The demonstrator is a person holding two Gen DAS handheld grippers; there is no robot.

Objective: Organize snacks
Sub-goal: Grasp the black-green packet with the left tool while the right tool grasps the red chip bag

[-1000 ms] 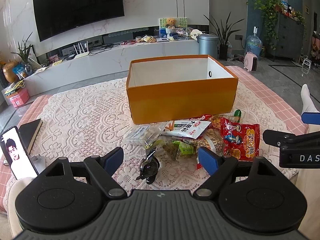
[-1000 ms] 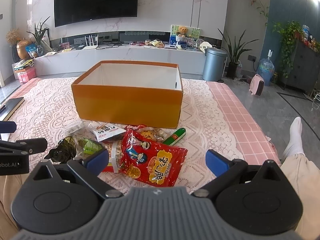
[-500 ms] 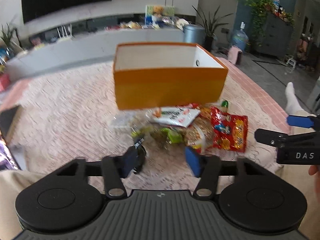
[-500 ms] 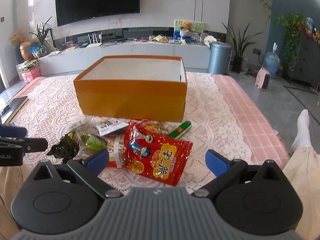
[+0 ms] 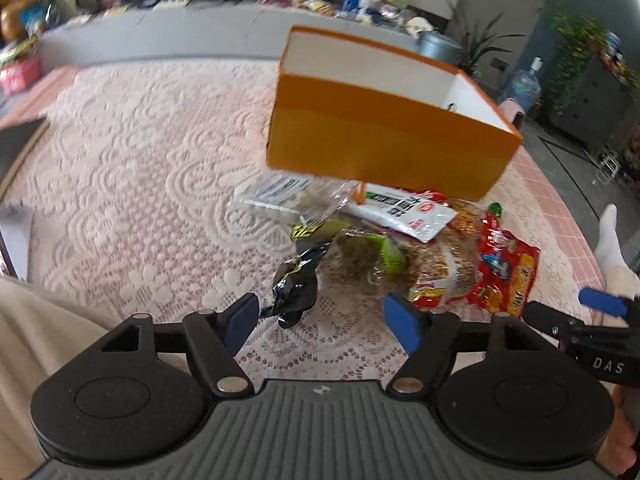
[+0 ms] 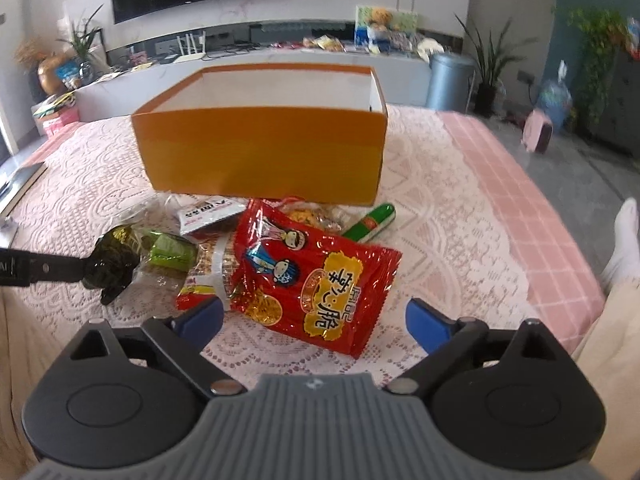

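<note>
An open orange box (image 5: 380, 148) (image 6: 260, 152) stands on the lace tablecloth, with a heap of snack packets in front of it. My left gripper (image 5: 320, 320) points down at a black foil packet (image 5: 296, 288) (image 6: 114, 260). Its jaws are opening; the packet's near end lies between them beside the left pad, unpressed. My right gripper (image 6: 314, 318) is open just before a red crisp bag (image 6: 316, 276) (image 5: 504, 276), whose near edge reaches between the fingertips. A white packet (image 5: 404, 212), a green packet (image 5: 384, 248) and a green stick (image 6: 374, 222) lie in the heap.
A clear-wrapped packet (image 5: 276, 192) lies left of the heap. A dark book (image 6: 20, 184) sits at the table's left edge. A person's socked foot (image 6: 624, 240) is at the right. A long TV console (image 6: 280, 60) and a grey bin (image 6: 450, 80) stand behind.
My left gripper dropped toward the black packet and rolled, so the box now looks tilted; its jaws narrowed, then widened again. My right gripper sank closer to the red bag.
</note>
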